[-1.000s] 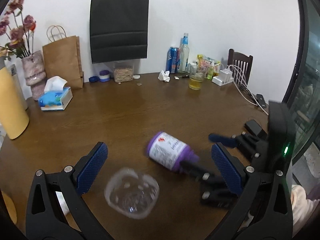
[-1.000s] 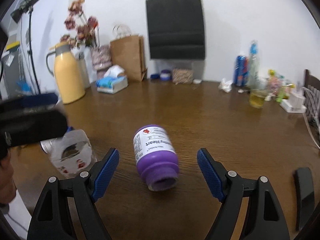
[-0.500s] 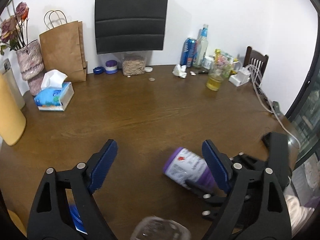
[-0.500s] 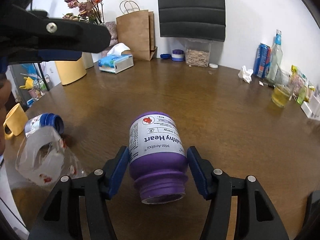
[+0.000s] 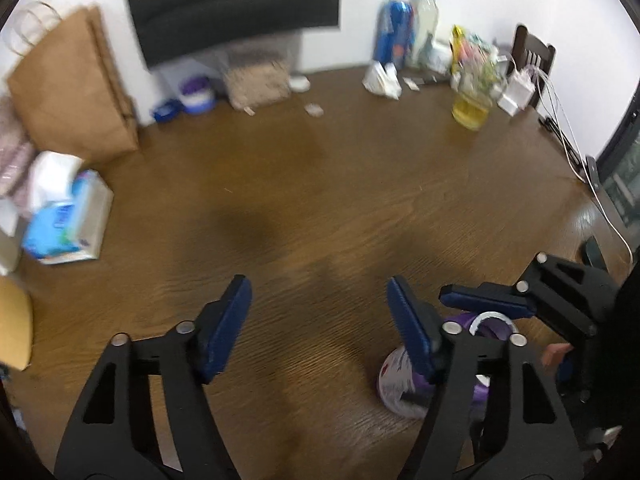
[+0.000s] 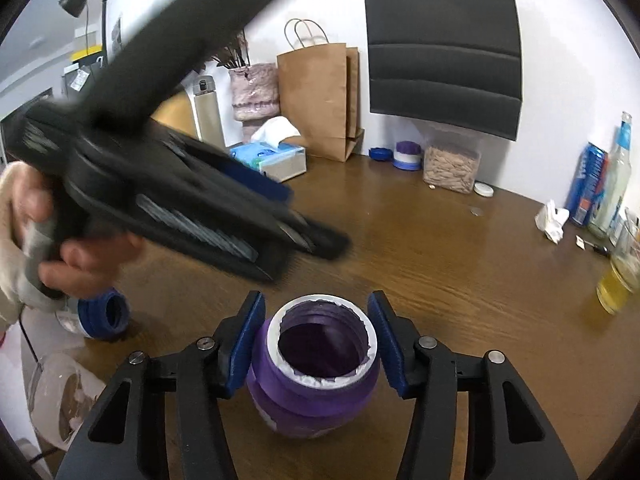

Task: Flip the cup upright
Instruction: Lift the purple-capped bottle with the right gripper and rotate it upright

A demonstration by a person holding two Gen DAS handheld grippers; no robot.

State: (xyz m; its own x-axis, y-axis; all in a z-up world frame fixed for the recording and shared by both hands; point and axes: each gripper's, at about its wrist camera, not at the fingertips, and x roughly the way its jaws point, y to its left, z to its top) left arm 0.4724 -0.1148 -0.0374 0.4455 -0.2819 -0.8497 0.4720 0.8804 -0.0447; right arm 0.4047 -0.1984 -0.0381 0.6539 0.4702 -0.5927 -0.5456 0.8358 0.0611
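Purple jar's (image 6: 314,372) open mouth shows only from the right wrist.

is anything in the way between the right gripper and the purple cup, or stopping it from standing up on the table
Nothing visible. The right gripper is clamped on the purple cup, mouth up, on bare table. The left gripper is open, off to its side.

No lettering is legible: the label on the purple jar (image 6: 312,384) and the blue can (image 6: 588,188) at the worktop's far edge are blurred.
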